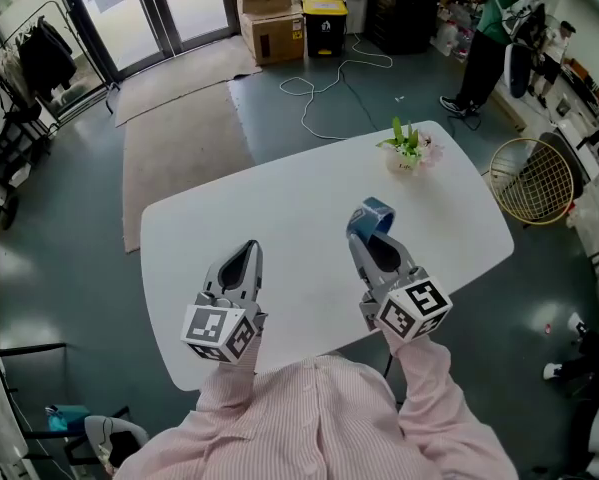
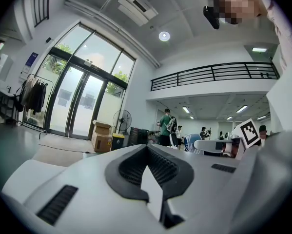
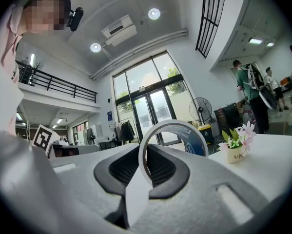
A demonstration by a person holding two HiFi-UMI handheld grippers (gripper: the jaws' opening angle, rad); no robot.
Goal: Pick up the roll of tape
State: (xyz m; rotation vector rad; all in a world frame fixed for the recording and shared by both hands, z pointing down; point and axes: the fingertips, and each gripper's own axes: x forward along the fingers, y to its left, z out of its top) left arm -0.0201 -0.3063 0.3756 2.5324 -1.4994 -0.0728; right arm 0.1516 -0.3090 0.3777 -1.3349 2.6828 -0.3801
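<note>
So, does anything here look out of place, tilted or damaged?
Nothing stands out. The right gripper holds the roll of tape upright, and the flower pot stands straight on the white table. Only a loose cable winds over the floor behind.

- The lower part of the blue roll of tape (image 3: 200,140) is hidden between the right tool's (image 1: 372,233) grey jaws.
- The white oval table's (image 1: 279,208) near edge is hidden behind the person's pink striped shirt (image 1: 319,423).
</note>
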